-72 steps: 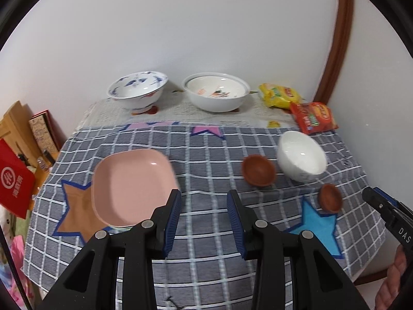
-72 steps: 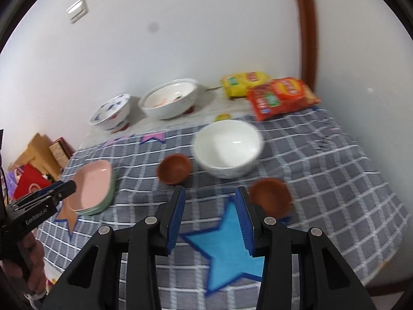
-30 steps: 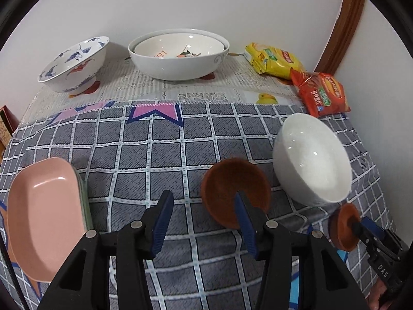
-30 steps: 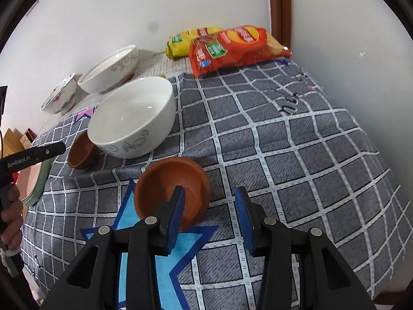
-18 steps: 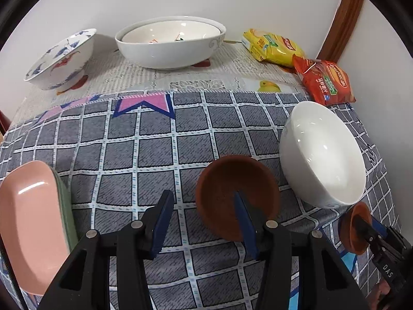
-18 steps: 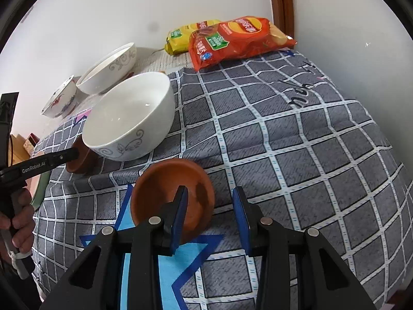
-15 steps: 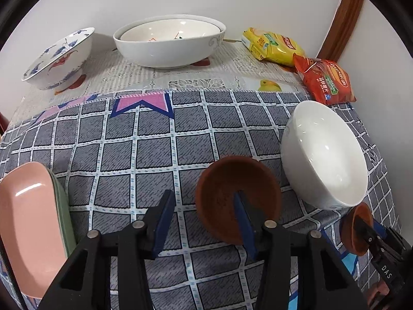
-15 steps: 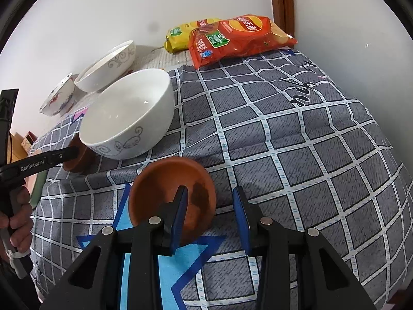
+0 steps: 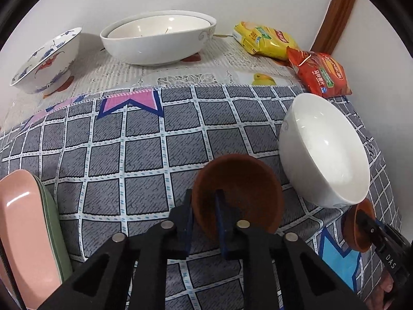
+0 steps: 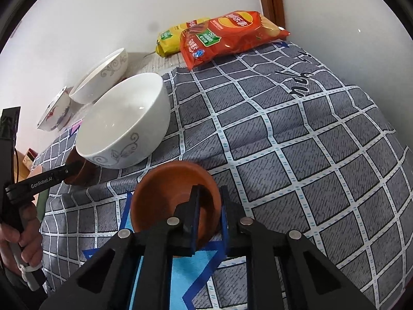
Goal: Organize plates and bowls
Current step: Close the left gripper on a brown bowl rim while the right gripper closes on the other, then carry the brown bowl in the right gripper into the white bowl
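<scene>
A table covered in a grey checked cloth with blue and pink star patches (image 9: 144,139) fills the room's corner. At the back, on a pale lace strip near the wall, sits a wide white ceramic serving bowl (image 9: 157,41), with a blue-and-red painted porcelain bowl (image 9: 46,62) to its left and a yellow snack bag (image 9: 263,42) and a red crisp bag (image 9: 320,75) to its right. A stack of a pink plate on a green plate (image 9: 23,227) lies at the cloth's left edge. A deep plain white ceramic bowl (image 10: 124,121) stands towards the right, between two much smaller dishes.

What has changed is at those two dishes. Half a second ago both tools stood with their jaws apart, one blue pad inside each dish and one outside; both pairs have just been closing. The left gripper (image 9: 204,217) now pinches the near-left rim of the small brown clay bowl (image 9: 240,196) just left of the white bowl, the rim wall clamped between the pads. The right gripper (image 10: 209,211) likewise grips the near-right rim of the second small brown clay bowl (image 10: 170,193), which rests on a blue star patch in front of the white bowl. Both small bowls appear to sit on the cloth, not yet lifted

To my eye this means both small bowls are now secured, so the next likely step is lifting them and nesting one in the other, or carrying them to join other dishes. Rim grips on shallow clay may tilt when raised
</scene>
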Demonstrator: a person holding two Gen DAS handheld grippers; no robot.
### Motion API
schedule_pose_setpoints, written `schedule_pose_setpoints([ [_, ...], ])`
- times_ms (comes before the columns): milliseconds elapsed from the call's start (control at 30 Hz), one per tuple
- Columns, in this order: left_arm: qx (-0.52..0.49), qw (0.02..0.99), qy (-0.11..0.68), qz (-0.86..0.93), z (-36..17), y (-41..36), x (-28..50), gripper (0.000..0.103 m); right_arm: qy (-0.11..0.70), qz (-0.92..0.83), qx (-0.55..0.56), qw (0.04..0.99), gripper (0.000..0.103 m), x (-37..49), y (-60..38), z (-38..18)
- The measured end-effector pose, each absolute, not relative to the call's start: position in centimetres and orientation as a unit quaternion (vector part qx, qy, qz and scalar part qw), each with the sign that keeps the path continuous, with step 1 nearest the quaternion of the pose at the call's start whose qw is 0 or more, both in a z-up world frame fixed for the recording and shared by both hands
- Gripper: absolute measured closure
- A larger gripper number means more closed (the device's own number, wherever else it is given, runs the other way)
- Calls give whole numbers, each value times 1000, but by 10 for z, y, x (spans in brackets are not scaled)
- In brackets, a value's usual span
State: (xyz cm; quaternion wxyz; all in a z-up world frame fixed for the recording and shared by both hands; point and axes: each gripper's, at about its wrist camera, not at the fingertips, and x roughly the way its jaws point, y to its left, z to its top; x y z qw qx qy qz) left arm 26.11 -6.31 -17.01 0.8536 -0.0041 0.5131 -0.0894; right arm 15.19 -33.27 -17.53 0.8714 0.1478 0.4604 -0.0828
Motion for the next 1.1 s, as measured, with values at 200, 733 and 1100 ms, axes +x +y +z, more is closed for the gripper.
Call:
schedule_pose_setpoints([
  [200,-12,853,511,-104,-163,-62,258,95,458,-101,148,871,92,150,-329,-173],
  [733,-19,866,485,-120,-130,-39,245,95,429,-124,144,883,93,140,-309,-138],
  [1100,20,888,444,-113,-90,-41,268,95,379,-134,136,905,93,155,-302,-90],
])
